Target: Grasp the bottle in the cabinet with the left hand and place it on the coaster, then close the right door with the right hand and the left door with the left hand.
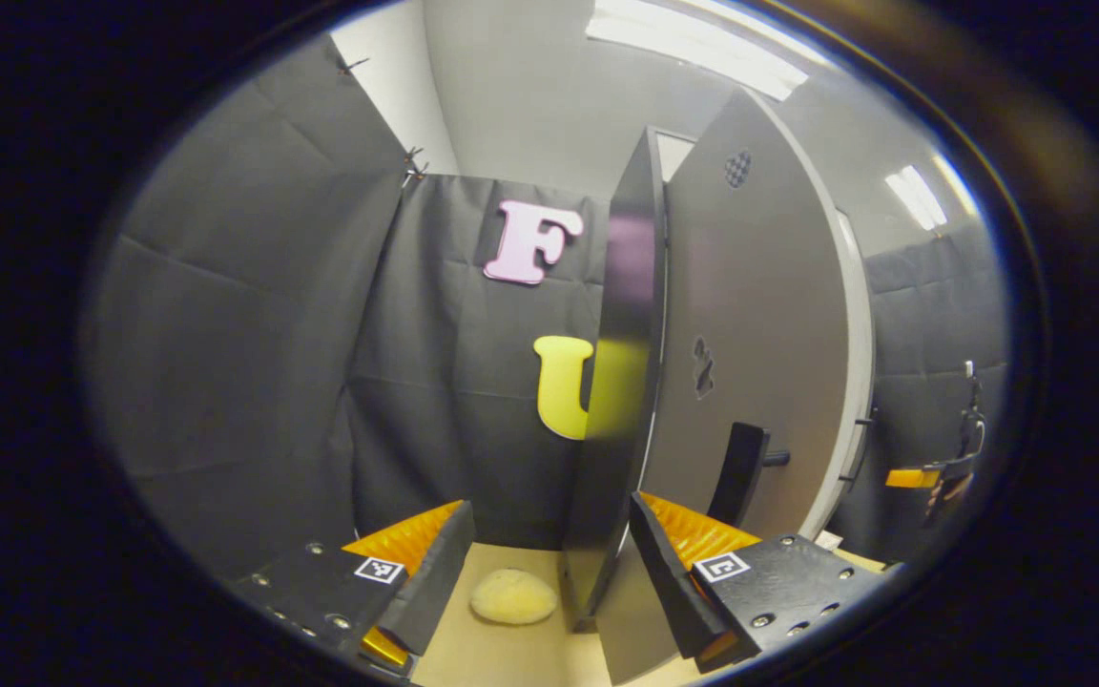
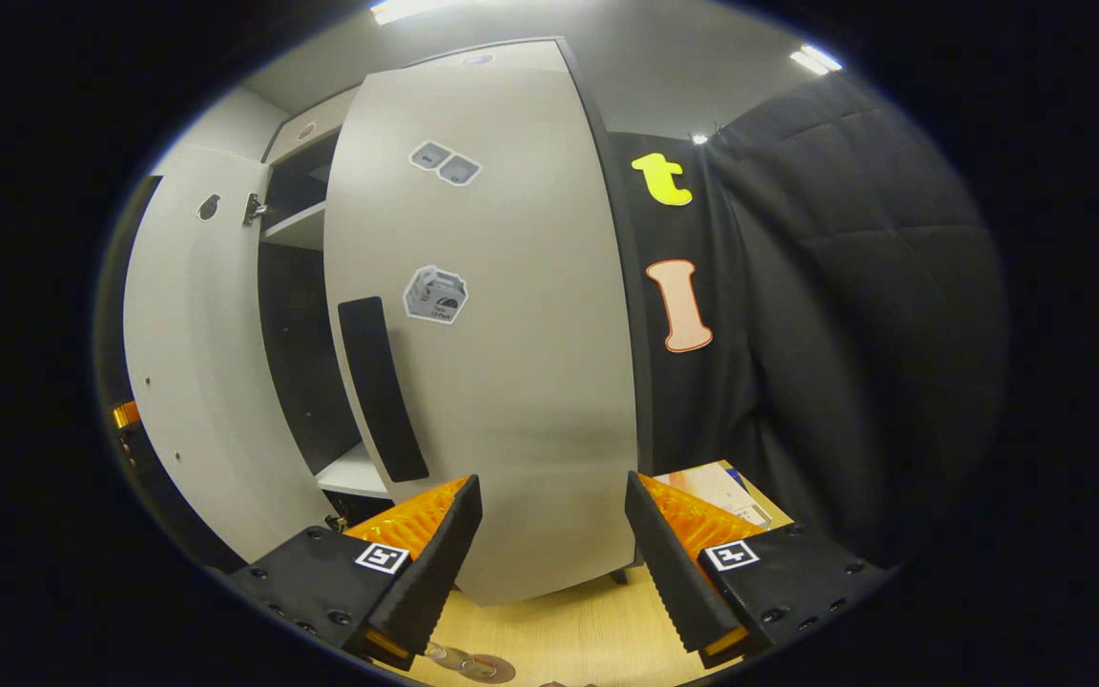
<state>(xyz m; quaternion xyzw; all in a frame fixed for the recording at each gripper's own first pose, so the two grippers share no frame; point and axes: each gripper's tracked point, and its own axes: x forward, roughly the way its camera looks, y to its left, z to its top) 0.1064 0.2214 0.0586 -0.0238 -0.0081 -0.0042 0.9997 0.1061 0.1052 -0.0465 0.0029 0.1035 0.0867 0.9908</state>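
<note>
My left gripper (image 1: 549,506) is open and close to the left door (image 1: 759,334). I see that door almost edge-on: its dark glossy edge (image 1: 616,382) rises just ahead between my fingers, and its grey outer face carries a black handle (image 1: 740,472). My right gripper (image 2: 551,482) is open too, facing the grey outer face of the right door (image 2: 511,363) with its black handle (image 2: 383,386). The left door (image 2: 196,382) stands swung out, inner face showing. Between the doors the cabinet's dark inside and a white shelf (image 2: 297,229) show. A pale round pad (image 1: 511,596), perhaps the coaster, lies on the table.
The wooden tabletop (image 2: 588,639) runs under the cabinet. A small flat round thing (image 2: 478,666) lies on it by my right gripper's fingers. Papers (image 2: 716,487) rest at the back right. Black cloth walls close in on both sides. The right gripper (image 1: 931,477) shows far off beyond the left door.
</note>
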